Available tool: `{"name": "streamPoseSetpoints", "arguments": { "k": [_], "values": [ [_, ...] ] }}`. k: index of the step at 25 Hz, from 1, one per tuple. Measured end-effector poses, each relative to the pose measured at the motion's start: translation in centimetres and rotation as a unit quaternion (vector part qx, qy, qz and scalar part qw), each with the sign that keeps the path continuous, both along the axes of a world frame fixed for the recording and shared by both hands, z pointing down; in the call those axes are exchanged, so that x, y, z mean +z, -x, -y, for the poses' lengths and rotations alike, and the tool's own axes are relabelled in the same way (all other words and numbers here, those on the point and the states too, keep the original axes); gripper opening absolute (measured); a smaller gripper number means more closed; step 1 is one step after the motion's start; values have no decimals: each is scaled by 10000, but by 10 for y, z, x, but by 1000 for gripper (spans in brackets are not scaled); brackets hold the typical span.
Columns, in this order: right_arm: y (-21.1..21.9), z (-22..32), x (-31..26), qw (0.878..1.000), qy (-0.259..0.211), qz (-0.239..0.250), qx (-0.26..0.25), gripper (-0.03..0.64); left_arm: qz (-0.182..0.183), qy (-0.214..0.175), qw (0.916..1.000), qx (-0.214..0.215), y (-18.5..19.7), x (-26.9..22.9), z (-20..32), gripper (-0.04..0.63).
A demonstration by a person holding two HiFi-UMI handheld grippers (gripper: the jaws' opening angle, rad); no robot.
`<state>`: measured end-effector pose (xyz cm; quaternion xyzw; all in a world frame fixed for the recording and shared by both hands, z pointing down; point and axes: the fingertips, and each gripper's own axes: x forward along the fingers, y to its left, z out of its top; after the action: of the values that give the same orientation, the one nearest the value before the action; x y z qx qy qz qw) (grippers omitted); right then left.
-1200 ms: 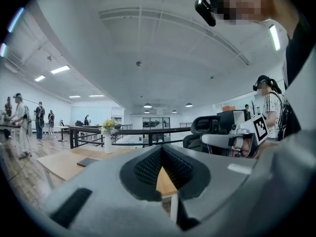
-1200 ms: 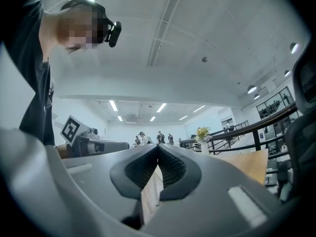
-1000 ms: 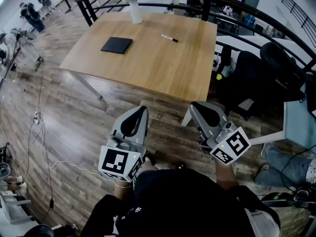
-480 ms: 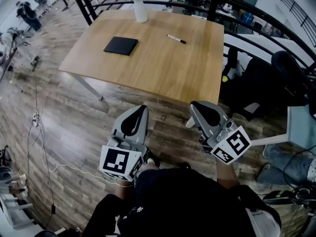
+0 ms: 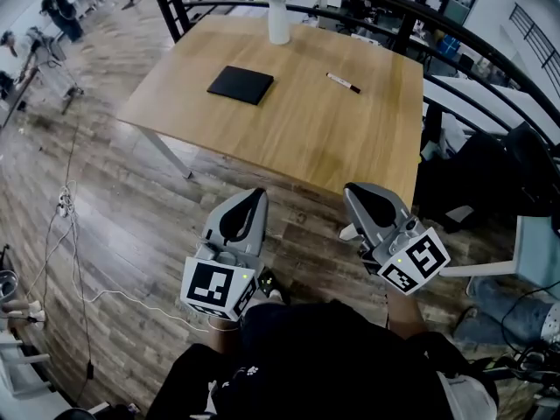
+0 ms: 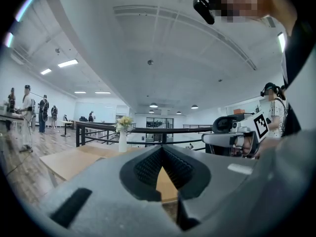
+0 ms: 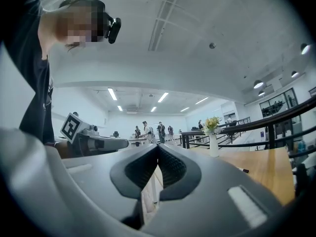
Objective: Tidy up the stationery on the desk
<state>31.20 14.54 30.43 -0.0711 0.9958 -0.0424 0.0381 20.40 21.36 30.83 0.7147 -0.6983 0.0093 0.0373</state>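
The left gripper (image 5: 252, 198) and the right gripper (image 5: 355, 191) both have their jaws shut tight with nothing in them, above the wood floor (image 5: 131, 199) near the counter (image 5: 289, 138). On the counter lie a black notebook (image 5: 240, 85) and a pen (image 5: 343, 82), well apart, and a white vase (image 5: 278, 23) stands at the far edge.

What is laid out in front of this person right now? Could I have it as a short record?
Desk: wooden, over a wood floor
Notebook: black, lying flat, left of the marker
Marker: lies apart from the notebook
Vase: white, holds flowers, at the far edge
Left claw: shut, empty, short of the desk
Right claw: shut, empty, short of the desk
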Motion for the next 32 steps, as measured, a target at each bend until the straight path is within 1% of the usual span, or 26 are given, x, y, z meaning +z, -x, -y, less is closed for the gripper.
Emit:
{"name": "streamPoseSetpoints", "arguments": {
  "k": [6, 14, 19, 24, 29, 32],
  "values": [
    [53, -3, -1, 10000, 8, -48, -11, 0, -31, 0, 10000, -71, 55, 0, -7, -6],
    [113, -8, -6, 10000, 7, -59, 40, 0, -66, -8, 9999, -84, 118, -2, -17, -6],
    [144, -7, -8, 9998, -42, -95, 163, 0, -65, 10, 9999, -121, 157, -2, -26, -5],
    [157, -8, -7, 9995, -3, -130, 300, 0, -175, 46, 9998, -66, 175, 4, -30, 0],
    [159, -4, -5, 9987, 37, -236, 442, 0, -281, 74, 9996, 43, 179, 8, -26, 0],
    [163, 2, -4, 9985, 36, -274, 476, 0, -286, 85, 9996, 30, 182, 9, -26, 0]
  ]
}}
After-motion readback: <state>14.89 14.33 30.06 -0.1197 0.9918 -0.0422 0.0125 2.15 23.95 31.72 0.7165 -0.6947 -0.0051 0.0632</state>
